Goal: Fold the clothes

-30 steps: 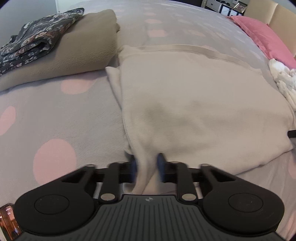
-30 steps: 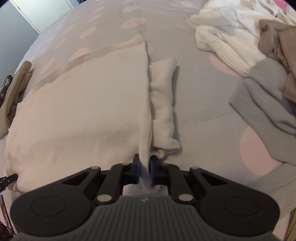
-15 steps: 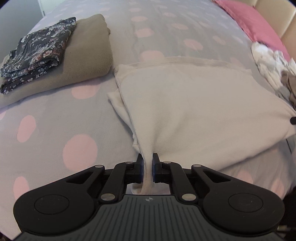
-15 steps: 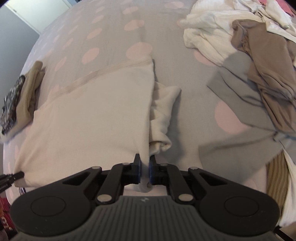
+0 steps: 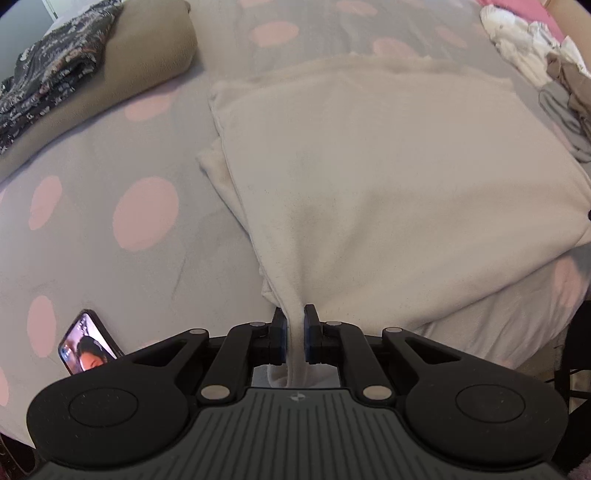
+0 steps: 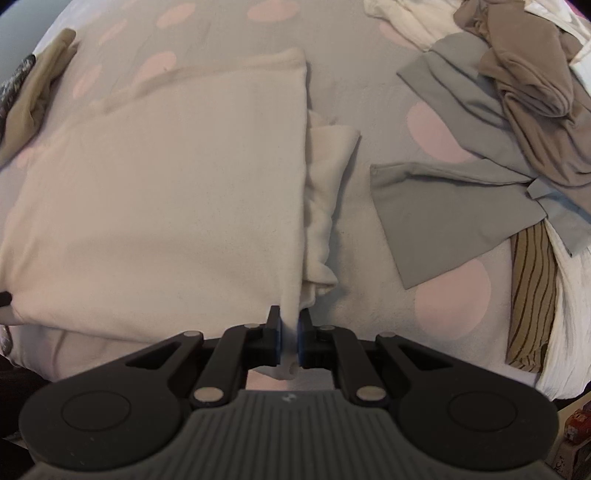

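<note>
Left wrist view: left gripper, jaws narrowed onto the near left corner of a cream garment, cloth pinched between the pads. Garment spread across the polka-dot bed cover, sleeve tucked under along its left edge, far hem flat. Far left: an olive folded garment with a dark floral folded garment on top, a finished stack by the look of it. A phone lies on the cover near the gripper. Right wrist view: right gripper, jaws likewise closed on the near right corner of the same garment, second sleeve bunched beside its right edge. Unfolded heap to the right: grey garment, tan garment, striped item, white items. Judgement: two pieces appear folded; the cream piece is in mid-fold, sleeves in, both near corners held; the heap remains.
</note>
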### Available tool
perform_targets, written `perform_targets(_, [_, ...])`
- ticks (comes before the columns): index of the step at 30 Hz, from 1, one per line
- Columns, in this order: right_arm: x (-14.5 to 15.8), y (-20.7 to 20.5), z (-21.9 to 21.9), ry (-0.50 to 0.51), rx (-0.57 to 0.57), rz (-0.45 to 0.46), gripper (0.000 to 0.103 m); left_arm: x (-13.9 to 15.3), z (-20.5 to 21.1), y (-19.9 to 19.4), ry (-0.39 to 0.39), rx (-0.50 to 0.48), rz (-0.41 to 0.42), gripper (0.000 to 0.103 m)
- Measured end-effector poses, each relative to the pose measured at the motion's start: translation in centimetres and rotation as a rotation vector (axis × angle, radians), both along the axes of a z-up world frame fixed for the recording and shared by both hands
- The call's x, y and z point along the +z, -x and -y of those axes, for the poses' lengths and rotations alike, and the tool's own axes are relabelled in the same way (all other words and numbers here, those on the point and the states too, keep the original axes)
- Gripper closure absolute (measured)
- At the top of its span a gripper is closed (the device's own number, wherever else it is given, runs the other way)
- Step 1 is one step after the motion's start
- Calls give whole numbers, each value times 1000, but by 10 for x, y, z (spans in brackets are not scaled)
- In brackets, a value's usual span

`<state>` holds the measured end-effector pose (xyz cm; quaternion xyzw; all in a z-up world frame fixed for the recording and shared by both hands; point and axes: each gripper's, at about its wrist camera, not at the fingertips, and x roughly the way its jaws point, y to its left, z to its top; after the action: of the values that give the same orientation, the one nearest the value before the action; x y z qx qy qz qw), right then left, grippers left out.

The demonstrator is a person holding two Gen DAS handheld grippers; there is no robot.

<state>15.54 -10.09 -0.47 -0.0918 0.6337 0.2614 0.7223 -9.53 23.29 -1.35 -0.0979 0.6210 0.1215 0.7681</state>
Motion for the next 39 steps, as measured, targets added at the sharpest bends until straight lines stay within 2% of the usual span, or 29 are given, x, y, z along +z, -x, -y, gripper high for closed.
perform_targets(7, [1,-6,2,-7,-17,32,85,1,1,3,-14,-20,18,94])
perform_targets(10, [1,-8,3,-10,-24,45,78,11,-1,5,-14,-7,44,94])
perform_targets(12, [1,-10,4,-12,-29,54,67,17,-5,5,-13,15,78,92])
perform_targets(14, [11,-18,8,-67,-64,76,63,16,-4,-1,-13,34,96,87])
perform_targets(16, [16,-26,8,-124,-93,97,54,14,-3,-6,-14,53,114,87])
perform_targets(18, [15,-35,1,-157,-117,112,45,13,-2,-12,-15,72,132,87])
perform_targets(20, [9,-44,-5,-176,-137,112,42,11,-1,-17,-16,91,150,87])
perform_targets(28, [-30,-66,-17,-152,-159,76,42,3,4,-40,-20,164,210,87])
perform_targets(34, [-56,-80,-23,-126,-160,54,42,-24,12,-57,-46,157,116,83])
perform_targets(39, [-53,-81,-28,-138,-157,41,40,-34,9,-61,-34,146,101,82])
